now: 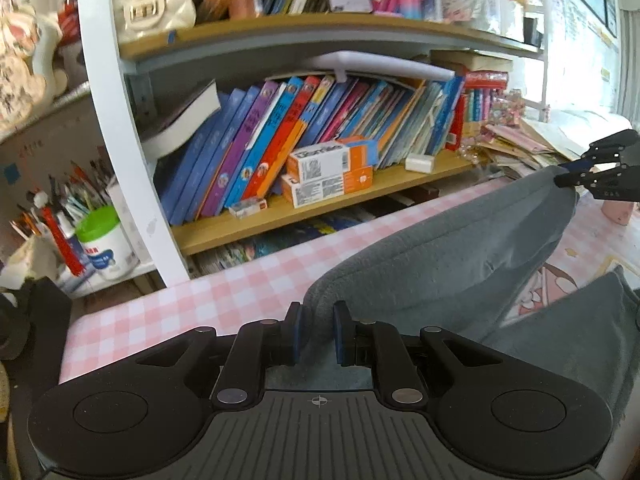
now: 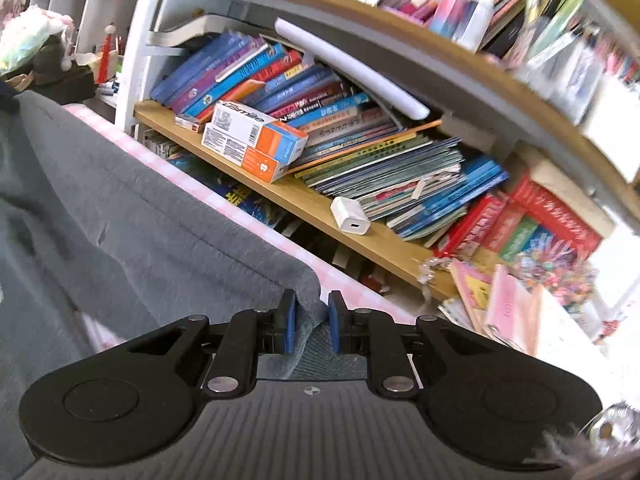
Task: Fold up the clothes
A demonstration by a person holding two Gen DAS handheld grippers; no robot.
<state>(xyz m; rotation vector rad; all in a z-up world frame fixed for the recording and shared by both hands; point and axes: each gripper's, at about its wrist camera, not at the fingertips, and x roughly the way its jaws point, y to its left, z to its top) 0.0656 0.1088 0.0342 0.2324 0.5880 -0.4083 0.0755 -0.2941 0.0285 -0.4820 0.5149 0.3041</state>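
Pink-and-white checked tablecloth [image 1: 224,292] carries a grey fleece garment [image 1: 440,264], seemingly stretched lengthwise between the left gripper [image 1: 318,330] and right gripper [image 2: 312,322], both clamped on its raised edge, before a crowded wooden bookshelf [image 1: 320,204].

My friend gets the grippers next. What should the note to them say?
Left hand-held gripper: shut on one corner of the grey garment.
Right hand-held gripper: shut on the other corner.
Garment: the held edge is lifted between the two grippers; the rest hangs down to the pink checked table, in front of the bookshelf.
Done: both corners gripped and raised.
Left: probably carry the edge over, lay it flat and finish the fold.
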